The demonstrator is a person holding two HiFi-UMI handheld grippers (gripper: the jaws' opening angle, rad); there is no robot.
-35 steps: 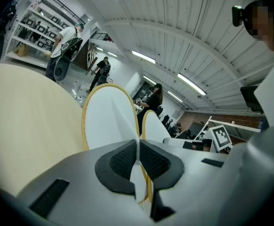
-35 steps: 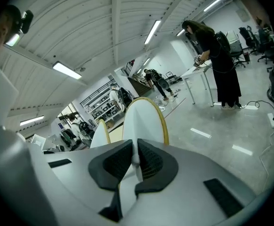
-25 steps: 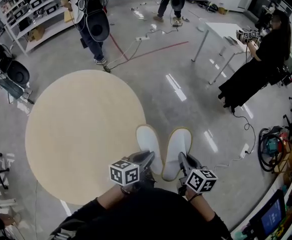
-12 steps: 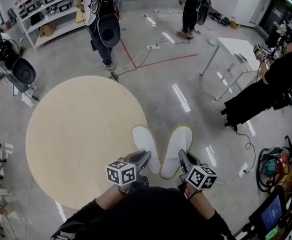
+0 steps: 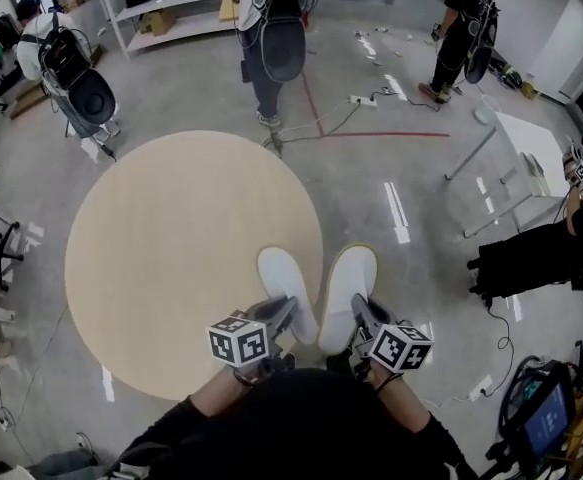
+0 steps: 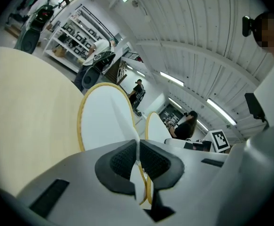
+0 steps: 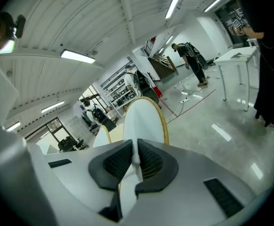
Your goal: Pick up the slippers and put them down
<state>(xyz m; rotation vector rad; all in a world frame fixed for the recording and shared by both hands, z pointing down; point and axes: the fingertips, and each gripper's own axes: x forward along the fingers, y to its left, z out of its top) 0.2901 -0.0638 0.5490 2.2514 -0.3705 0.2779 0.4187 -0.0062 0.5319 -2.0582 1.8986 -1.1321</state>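
We hold one slipper in each claw, both clear of any surface. The left claw (image 6: 138, 160) is clenched on the heel end of the left slipper (image 5: 284, 286), its thin sole pinched between the pads. The right claw (image 7: 136, 160) grips the right slipper (image 5: 351, 283) the same way. Both slippers point away from us, side by side and a little apart. From the head view, the left one hangs over the near right edge of the table (image 5: 171, 258), and the right one just past that edge, over the floor (image 5: 421, 258).

We judge them light and soft: flat white soles with a yellow rim. They stand out from a pinch without drooping, but could swing in it. The heel edge seems the right hold, as it leaves the toe free to land first.
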